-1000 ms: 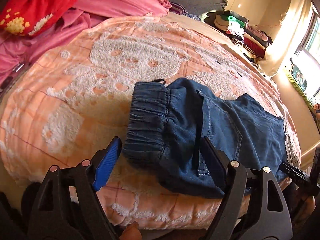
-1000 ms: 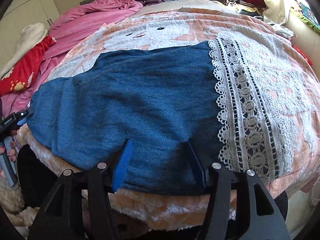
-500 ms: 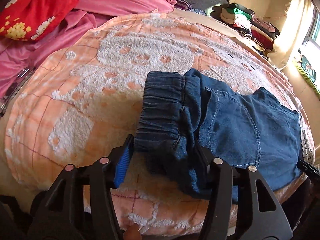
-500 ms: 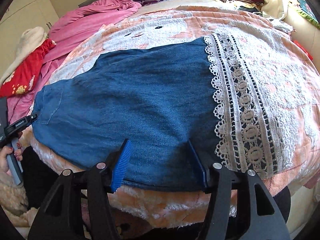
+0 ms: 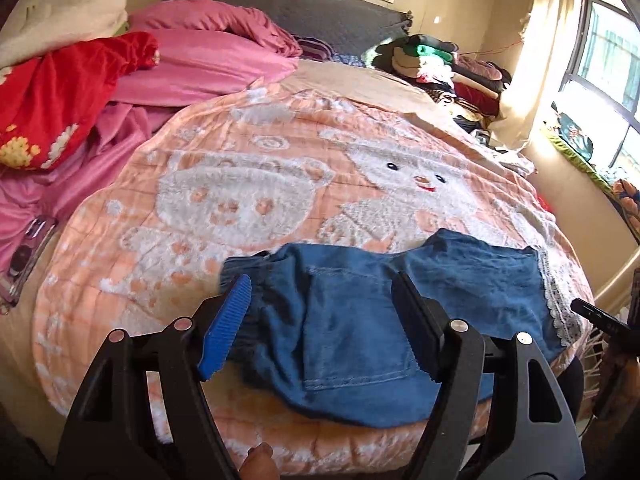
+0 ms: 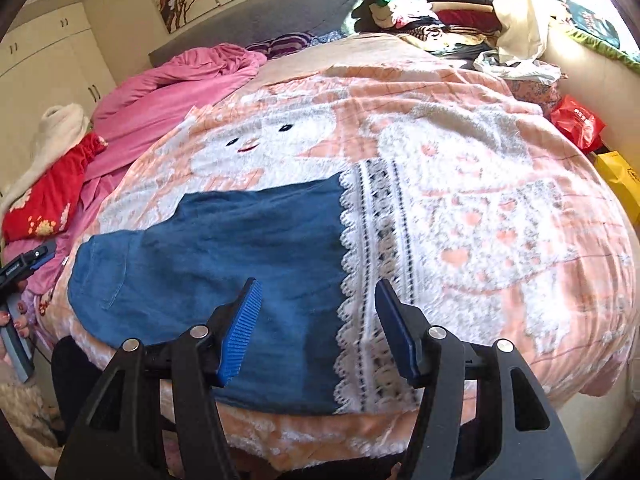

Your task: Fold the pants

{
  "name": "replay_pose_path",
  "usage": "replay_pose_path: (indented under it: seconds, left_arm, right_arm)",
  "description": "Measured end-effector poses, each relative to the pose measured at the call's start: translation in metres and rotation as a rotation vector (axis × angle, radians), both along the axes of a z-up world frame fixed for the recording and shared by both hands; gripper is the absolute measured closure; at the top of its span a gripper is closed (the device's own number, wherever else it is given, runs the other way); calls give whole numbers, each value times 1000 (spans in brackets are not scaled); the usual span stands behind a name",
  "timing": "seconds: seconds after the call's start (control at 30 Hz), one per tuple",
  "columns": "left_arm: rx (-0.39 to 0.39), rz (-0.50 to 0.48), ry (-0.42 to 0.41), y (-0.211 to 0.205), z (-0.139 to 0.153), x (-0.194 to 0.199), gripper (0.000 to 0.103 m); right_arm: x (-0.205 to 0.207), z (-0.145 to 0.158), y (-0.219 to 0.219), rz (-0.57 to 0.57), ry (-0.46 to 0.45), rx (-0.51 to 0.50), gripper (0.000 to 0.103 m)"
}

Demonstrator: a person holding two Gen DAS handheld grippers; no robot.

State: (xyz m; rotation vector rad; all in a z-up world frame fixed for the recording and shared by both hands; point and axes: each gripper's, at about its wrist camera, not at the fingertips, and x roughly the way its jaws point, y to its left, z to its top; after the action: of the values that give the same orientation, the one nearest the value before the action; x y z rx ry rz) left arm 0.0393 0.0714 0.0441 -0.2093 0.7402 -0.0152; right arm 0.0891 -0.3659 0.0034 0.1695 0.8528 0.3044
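The blue denim pants lie flat near the front edge of the bed, waistband to the left, white lace hem to the right. My left gripper is open, raised above the waistband end, holding nothing. My right gripper is open above the hem end, holding nothing. The right gripper shows at the far right of the left wrist view; the left gripper shows at the far left of the right wrist view.
The bed carries a peach blanket with white bears. Pink bedding and a red garment lie at the left. A phone lies at the left edge. A clothes pile sits far right.
Both grippers have lifted up and back from the pants, so more of the bed shows. The left gripper's jaws have widened and let go of the waistband.
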Motion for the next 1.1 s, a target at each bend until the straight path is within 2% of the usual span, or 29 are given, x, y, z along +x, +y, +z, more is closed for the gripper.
replay_pose_path:
  seconds: [0.13,0.3,0.47,0.53,0.67,0.8,0.97,1.03,1.1]
  left_arm:
    - [-26,-113,16,-40,-4,34,38]
    - [-73,-222,51,-81,-15,74,38]
    - [-65,-306,102,-114,-33,116,38]
    - [-48,-327,127,-123,-42,130,40]
    - [-12,-341,184,-132,-62,156,56]
    - [-15,-332,244,-131,-84,172,58]
    - [-70,-320,258,-130,-98,180,58]
    - [-116,-319,260,-130,-98,181,59]
    - [-169,-327,266,-131,-98,181,73]
  right_arm:
    - [27,7,-20,-29,-7,-30,43]
    - [68,8,-34,-18,5,19,43]
    - [110,-7,-44,-13,60,43,43]
    - [126,-15,-44,0,75,61,47]
    - [152,-32,-42,17,127,77,51]
    - [163,-49,-37,54,168,102,58]
    - [161,-55,-41,67,168,156,63]
    - [157,-54,-38,91,160,153,67]
    - [154,-53,-36,115,153,147,69]
